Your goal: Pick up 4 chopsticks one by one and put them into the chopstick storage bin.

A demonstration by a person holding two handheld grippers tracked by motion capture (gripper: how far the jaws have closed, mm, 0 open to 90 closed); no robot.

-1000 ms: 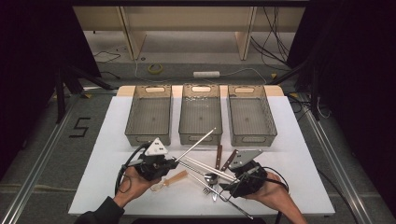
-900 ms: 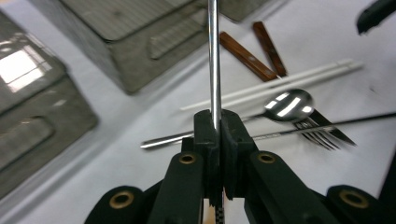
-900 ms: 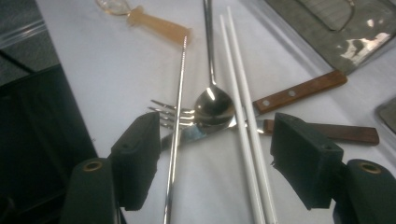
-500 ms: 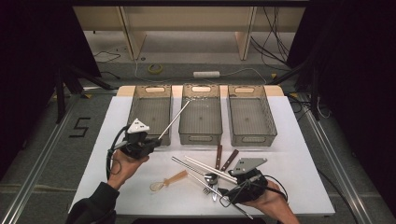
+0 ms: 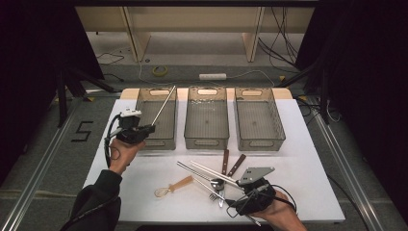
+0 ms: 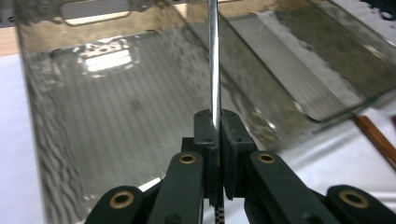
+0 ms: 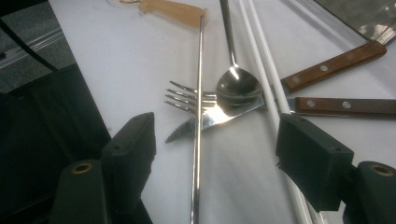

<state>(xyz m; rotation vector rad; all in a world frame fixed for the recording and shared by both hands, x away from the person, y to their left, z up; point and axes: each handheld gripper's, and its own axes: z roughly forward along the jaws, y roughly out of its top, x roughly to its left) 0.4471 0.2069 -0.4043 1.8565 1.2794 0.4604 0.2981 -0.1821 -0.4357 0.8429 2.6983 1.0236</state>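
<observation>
My left gripper [image 5: 146, 129] is shut on a thin silver rod [image 5: 163, 105], which slants up over the left clear bin [image 5: 155, 143]. In the left gripper view the rod [image 6: 213, 60] rises straight from between the pressed pads, above the bin's ribbed floor [image 6: 116, 116]. My right gripper [image 5: 239, 197] stands open near the table's front edge, and its jaws have just been opening. Between them on the table lies a metal straw [image 7: 198, 116], untouched. Beyond it lie a fork [image 7: 187, 98], a spoon [image 7: 238, 86] and a serrated knife tip [image 7: 180, 132].
A middle bin [image 5: 206, 142] and a right bin [image 5: 260, 143] stand beside the left one. Two wooden-handled knives [image 5: 225, 161], white chopsticks [image 5: 211, 172] and an amber-handled spoon [image 5: 174, 186] lie on the white table [image 5: 308, 183].
My left gripper has carried the silver rod left and away from the cutlery pile to above the left bin. The right hand has stayed nearly still.
</observation>
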